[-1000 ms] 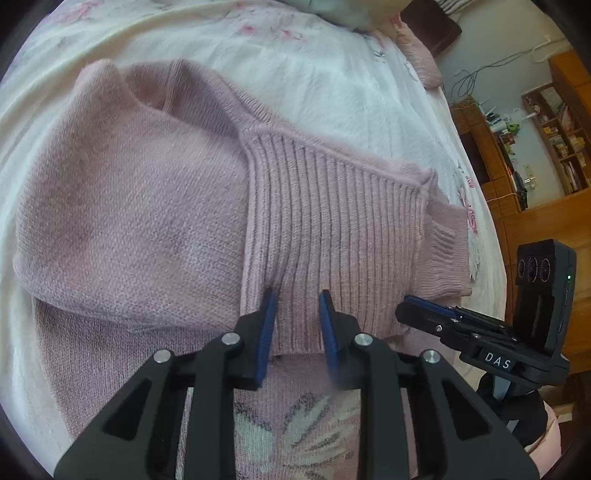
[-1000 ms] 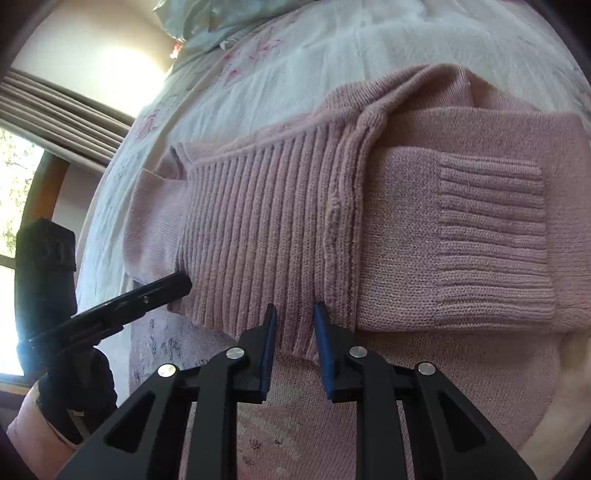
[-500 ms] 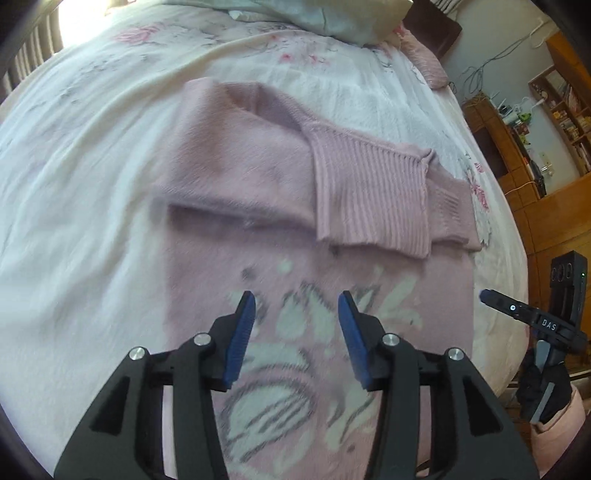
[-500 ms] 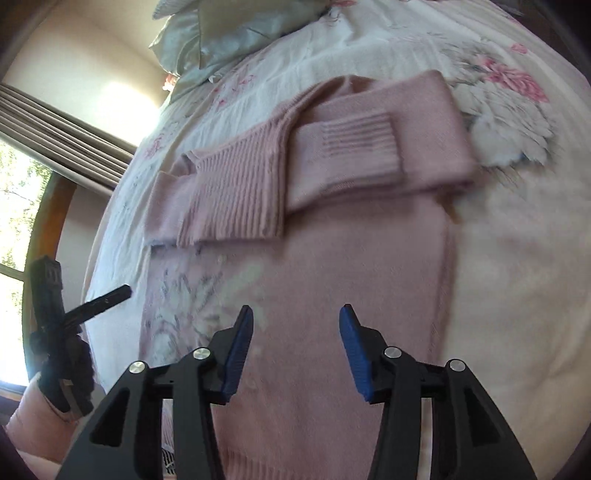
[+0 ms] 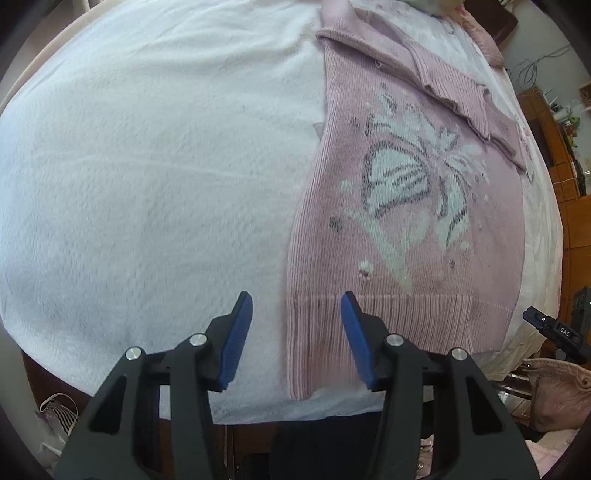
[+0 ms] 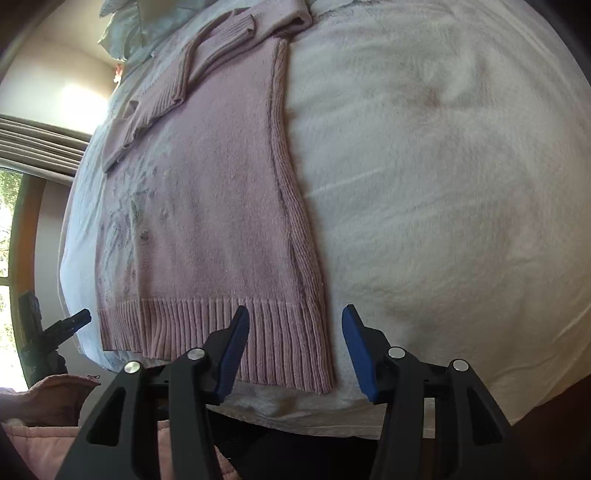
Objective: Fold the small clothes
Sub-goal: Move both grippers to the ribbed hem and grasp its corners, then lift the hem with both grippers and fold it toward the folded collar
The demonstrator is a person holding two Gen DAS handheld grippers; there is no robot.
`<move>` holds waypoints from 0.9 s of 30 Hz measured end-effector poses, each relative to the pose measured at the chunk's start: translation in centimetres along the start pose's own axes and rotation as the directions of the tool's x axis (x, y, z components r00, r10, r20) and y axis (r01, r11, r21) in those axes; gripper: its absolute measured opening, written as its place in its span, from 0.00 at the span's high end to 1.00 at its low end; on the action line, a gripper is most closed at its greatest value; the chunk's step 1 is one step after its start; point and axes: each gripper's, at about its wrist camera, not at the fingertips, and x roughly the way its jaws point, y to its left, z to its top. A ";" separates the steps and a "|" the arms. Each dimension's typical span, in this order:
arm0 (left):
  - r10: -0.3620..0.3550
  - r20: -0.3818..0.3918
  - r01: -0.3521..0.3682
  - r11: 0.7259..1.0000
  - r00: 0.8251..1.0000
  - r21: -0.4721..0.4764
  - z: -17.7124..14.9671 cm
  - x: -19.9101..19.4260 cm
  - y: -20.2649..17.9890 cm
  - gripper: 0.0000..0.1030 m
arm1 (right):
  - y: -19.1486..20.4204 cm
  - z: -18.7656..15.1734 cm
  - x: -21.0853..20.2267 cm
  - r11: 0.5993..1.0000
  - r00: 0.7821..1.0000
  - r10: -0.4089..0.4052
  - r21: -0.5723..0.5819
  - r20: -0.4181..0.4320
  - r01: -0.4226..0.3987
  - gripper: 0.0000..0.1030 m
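Note:
A small pink knit sweater (image 5: pixel 406 206) with a pale butterfly pattern lies flat on the white bed, both sleeves folded across its top (image 5: pixel 454 85). Its ribbed hem (image 5: pixel 388 332) sits at the near edge of the bed. My left gripper (image 5: pixel 295 339) is open, straddling the hem's left corner with nothing between its fingers. In the right wrist view the same sweater (image 6: pixel 207 206) shows its hem (image 6: pixel 207 332) near the bottom. My right gripper (image 6: pixel 291 343) is open around the hem's right corner. Each gripper appears small at the edge of the other's view: the right gripper (image 5: pixel 554 328), the left gripper (image 6: pixel 62 325).
The white blanket (image 5: pixel 147 184) covers the bed on both sides of the sweater. A pillow (image 6: pixel 125 29) lies at the head. Wooden shelves (image 5: pixel 565 140) stand at the right, a curtained window (image 6: pixel 22 177) at the left. A pink quilted sleeve (image 6: pixel 48 398) is near the bed's edge.
Both grippers have let go of the folded sleeves, opened wide, and pulled back down the sweater from the sleeve fold to the hem corners at the bed's near edge.

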 end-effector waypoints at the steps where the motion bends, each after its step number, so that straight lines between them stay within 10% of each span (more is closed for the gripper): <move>1: -0.004 -0.005 0.004 1.000 1.000 0.004 -0.5 0.2 0.0 0.50 | -0.1 -0.4 0.3 1.000 1.000 0.006 -0.002 -0.006 -0.006 0.49; 19: -0.135 -0.072 0.133 0.991 0.988 -0.027 -3.8 3.8 -1.0 0.48 | 0.7 -2.7 5.2 0.997 0.993 0.059 -0.045 -0.098 -0.063 0.43; 24: -0.204 -0.077 0.194 0.974 0.976 -0.116 -3.6 4.3 0.1 0.88 | 0.0 -2.7 5.2 0.994 0.990 0.107 0.003 -0.092 -0.108 0.65; 27: -0.250 -0.072 0.237 0.959 0.966 -0.156 -3.5 4.0 1.0 0.91 | -0.3 -2.7 4.6 0.981 0.977 0.195 0.025 -0.092 -0.193 0.82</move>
